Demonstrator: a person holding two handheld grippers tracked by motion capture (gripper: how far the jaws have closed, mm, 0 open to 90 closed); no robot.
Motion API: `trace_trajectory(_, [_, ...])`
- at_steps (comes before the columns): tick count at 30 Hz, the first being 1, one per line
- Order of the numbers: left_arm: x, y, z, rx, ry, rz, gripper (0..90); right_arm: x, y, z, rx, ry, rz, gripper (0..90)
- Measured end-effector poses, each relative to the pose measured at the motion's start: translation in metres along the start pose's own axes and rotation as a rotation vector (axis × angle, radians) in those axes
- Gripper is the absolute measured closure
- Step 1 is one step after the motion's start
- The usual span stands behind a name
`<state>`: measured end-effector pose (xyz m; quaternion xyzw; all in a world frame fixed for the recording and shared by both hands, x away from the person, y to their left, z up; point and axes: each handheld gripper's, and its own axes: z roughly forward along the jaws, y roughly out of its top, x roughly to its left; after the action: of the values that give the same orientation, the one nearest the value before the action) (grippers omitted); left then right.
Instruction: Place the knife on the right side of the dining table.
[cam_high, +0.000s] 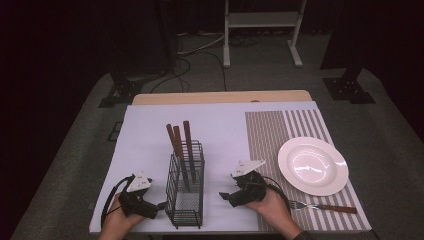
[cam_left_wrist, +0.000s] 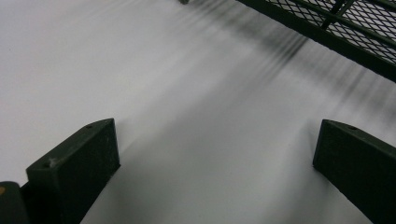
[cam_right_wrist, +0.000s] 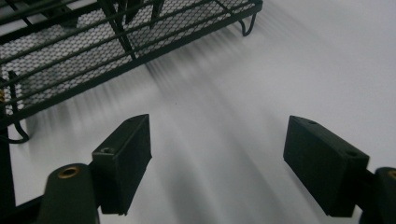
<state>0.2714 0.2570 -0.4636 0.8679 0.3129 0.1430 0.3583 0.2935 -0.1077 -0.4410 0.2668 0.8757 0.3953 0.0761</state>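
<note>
A black wire caddy (cam_high: 185, 187) stands upright at the front middle of the white mat (cam_high: 150, 145), with brown-handled utensils (cam_high: 180, 145) sticking out of its top. My left gripper (cam_high: 161, 205) rests on the mat just left of the caddy, open, nothing between its jaws (cam_left_wrist: 215, 154). My right gripper (cam_high: 223, 196) rests on the mat right of the caddy, open and empty (cam_right_wrist: 217, 149). The caddy's mesh base (cam_right_wrist: 93, 51) shows in the right gripper view; its lower rail (cam_left_wrist: 327, 37) crosses the left gripper view's top right.
A white plate (cam_high: 312, 165) sits on a striped placemat (cam_high: 280, 135) at the right. A fork with a brown handle (cam_high: 325, 206) lies in front of the plate near the table's front edge. A white frame (cam_high: 262, 30) and dark stands are on the floor beyond.
</note>
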Motion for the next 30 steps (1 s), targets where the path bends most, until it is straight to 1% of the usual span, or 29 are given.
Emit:
trace_trajectory(1, [0.0,0.0,0.0,0.001,-0.001,-0.001,0.0,-0.001,0.003,-0.003,-0.008,0.001,0.004,25.0])
trace_trajectory(2, [0.0,0.0,0.0,0.001,-0.001,-0.001,0.0,-0.001,0.003,-0.003,-0.008,0.001,0.004,25.0])
trace_trajectory(3, [0.0,0.0,0.0,0.001,-0.001,0.0,0.0,-0.002,0.006,-0.006,-0.025,0.002,0.0,27.6])
trace_trajectory(10, [0.0,0.0,0.0,0.002,0.0,0.0,0.0,-0.005,0.017,-0.014,-0.058,0.004,0.003,31.5])
trace_trajectory(15, [0.0,0.0,0.0,0.002,0.0,0.001,0.0,-0.008,0.024,-0.018,-0.076,0.006,0.012,32.3])
trace_trajectory(19, [0.0,0.0,0.0,0.001,0.0,0.0,0.0,-0.01,0.031,-0.023,-0.099,0.009,0.021,35.5])
trace_trajectory(20, [0.0,0.0,0.0,0.001,-0.001,0.0,0.0,-0.01,0.031,-0.023,-0.099,0.009,0.021,35.5])
trace_trajectory(21, [0.0,0.0,0.0,0.001,-0.001,0.0,0.0,-0.011,0.035,-0.026,-0.111,0.011,0.018,36.0])
trace_trajectory(24, [0.0,0.0,0.0,0.001,-0.001,0.0,0.0,-0.013,0.04,-0.029,-0.124,0.019,0.017,39.5])
trace_trajectory(30, [0.0,0.0,0.0,0.001,-0.001,0.0,0.0,-0.014,0.05,-0.034,-0.143,0.028,0.013,41.6])
